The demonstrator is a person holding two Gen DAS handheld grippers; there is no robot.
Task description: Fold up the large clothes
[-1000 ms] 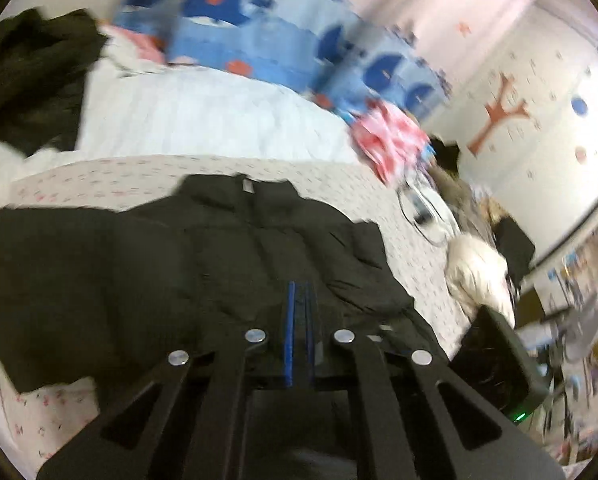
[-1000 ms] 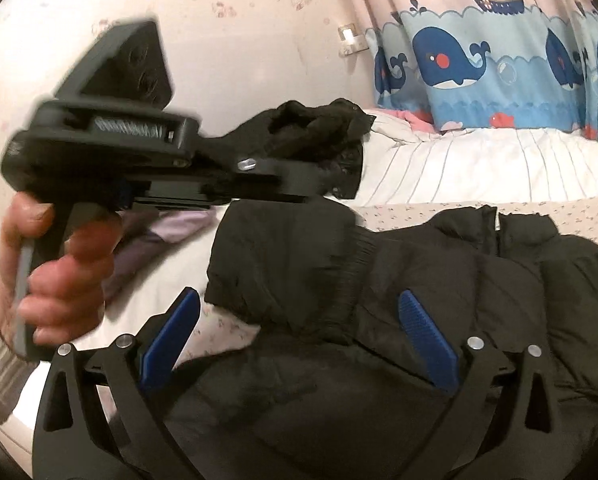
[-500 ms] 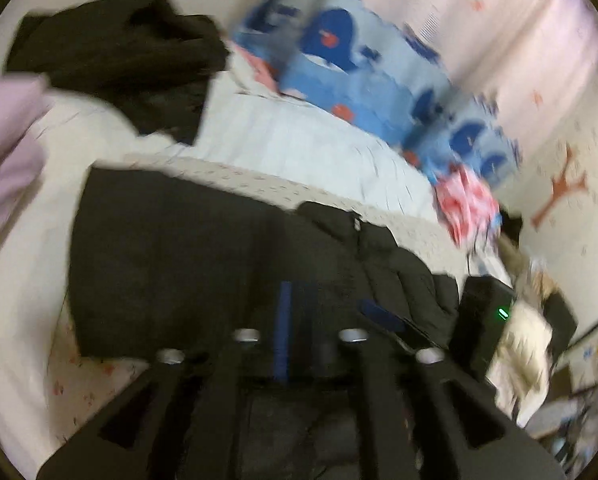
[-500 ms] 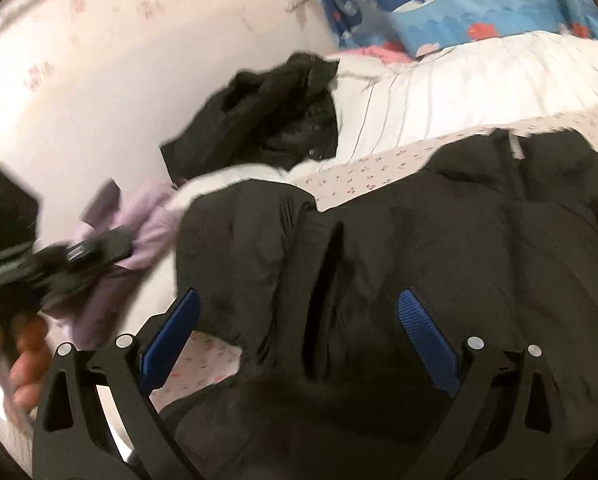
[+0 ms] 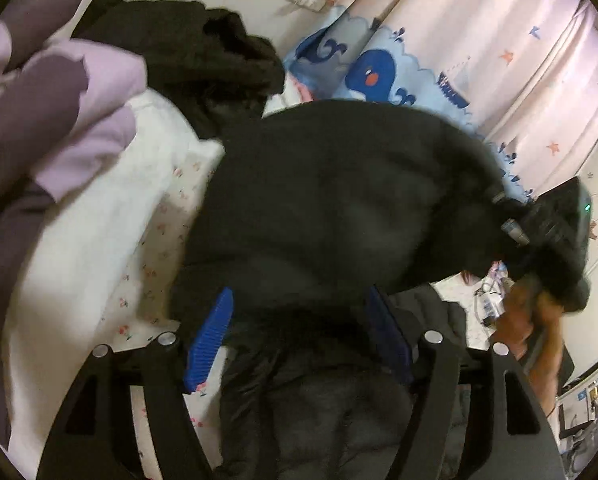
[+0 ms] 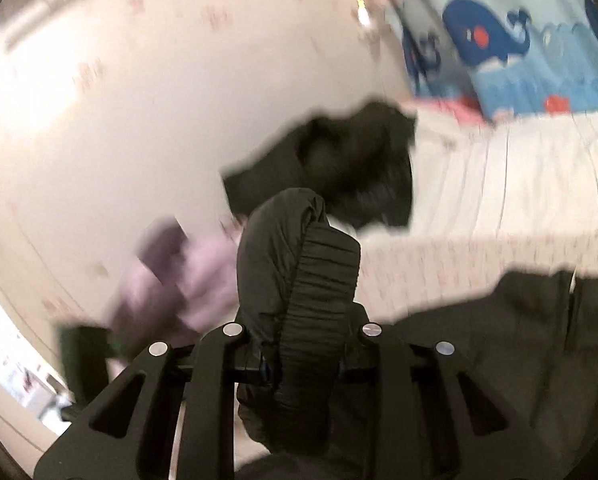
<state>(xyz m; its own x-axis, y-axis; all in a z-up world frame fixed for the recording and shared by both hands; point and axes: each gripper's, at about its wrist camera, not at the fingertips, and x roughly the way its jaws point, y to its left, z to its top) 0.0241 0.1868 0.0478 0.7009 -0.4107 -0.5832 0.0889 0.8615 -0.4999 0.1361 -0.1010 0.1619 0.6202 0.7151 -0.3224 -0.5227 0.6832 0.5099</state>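
Observation:
A black puffer jacket [image 5: 331, 408] lies on the flowered bedsheet [image 5: 155, 248]. Its sleeve [image 5: 339, 200] is lifted and arcs over the body to the right. My right gripper [image 6: 303, 368] is shut on the sleeve's ribbed cuff [image 6: 319, 276] and holds it up; it also shows at the right of the left wrist view [image 5: 539, 240]. My left gripper [image 5: 299, 336] is open, its blue pads [image 5: 209, 336] either side of the jacket's body just under the raised sleeve.
A purple garment [image 5: 51, 92] and another black garment [image 5: 203, 52] are piled at the head of the bed. A white striped duvet [image 6: 519, 176] and a whale-print curtain [image 6: 519, 40] lie behind. The wall [image 6: 139, 100] is at the left.
My right gripper has shut on the sleeve cuff and lifted it up over the jacket. My left gripper has opened and moved in low over the jacket's body.

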